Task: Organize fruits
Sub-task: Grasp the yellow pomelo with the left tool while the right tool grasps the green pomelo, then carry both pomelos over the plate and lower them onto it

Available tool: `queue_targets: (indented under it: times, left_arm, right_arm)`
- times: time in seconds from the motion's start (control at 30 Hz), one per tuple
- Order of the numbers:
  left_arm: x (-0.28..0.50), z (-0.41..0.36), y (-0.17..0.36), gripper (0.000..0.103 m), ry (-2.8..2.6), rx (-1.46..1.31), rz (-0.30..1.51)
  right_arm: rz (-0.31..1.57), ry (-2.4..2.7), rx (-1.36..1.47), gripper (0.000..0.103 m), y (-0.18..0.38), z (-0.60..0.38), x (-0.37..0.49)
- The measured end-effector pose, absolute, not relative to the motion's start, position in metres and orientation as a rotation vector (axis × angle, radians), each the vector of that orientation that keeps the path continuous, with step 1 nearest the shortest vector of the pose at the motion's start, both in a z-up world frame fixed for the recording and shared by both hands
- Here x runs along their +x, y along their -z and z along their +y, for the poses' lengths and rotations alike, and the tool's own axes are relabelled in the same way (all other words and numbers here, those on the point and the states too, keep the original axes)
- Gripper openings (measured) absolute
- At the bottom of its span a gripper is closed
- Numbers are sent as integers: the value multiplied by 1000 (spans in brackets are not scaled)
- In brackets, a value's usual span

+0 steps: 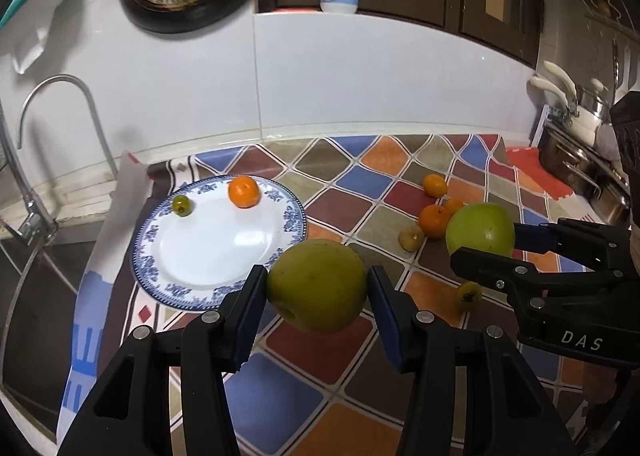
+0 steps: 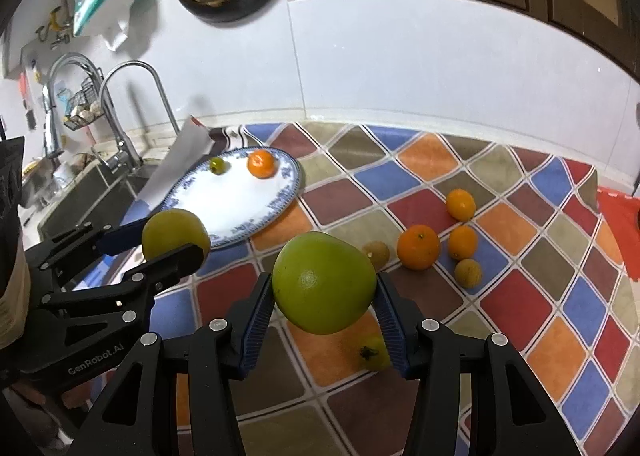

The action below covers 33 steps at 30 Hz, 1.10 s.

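Observation:
My left gripper [image 1: 318, 288] is shut on a yellow-green apple [image 1: 316, 286], held above the counter just right of a blue-rimmed white plate [image 1: 224, 248]. The plate holds an orange [image 1: 243, 191] and a small green fruit [image 1: 182, 205]. My right gripper [image 2: 322, 296] is shut on a brighter green apple [image 2: 324, 282], held above the cloth. In the right wrist view the left gripper [image 2: 176, 240] and its apple [image 2: 174, 230] are at the left by the plate [image 2: 240, 203]. Several oranges [image 2: 418, 247] and small yellowish fruits [image 2: 468, 273] lie on the cloth.
A checked cloth [image 2: 520, 296] covers the counter. A sink [image 2: 80, 199] with taps [image 2: 132, 115] lies left of the plate. A white tiled wall [image 1: 360, 75] backs the counter. Pots [image 1: 580, 159] stand at the far right. A small yellow fruit [image 2: 374, 352] lies under the right gripper.

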<state>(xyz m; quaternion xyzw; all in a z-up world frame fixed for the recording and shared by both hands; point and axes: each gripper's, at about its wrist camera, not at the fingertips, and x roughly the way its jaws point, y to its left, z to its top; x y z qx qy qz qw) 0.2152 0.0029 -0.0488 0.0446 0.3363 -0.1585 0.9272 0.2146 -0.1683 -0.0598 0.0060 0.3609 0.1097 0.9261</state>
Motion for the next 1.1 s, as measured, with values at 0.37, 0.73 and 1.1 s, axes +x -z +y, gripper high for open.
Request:
queue_targets:
  times: [0.37, 0.73, 1.1]
  left_arm:
    - [190, 29, 23, 51, 260, 68, 626]
    - [189, 65, 4, 51, 201, 78, 573]
    - [211, 91, -3, 51, 164, 84, 549]
  right_arm:
    - [678, -258, -10, 51, 36, -147, 191]
    - [609, -294, -20, 51, 17, -116, 195]
    - [577, -315, -31, 51, 8, -88, 220]
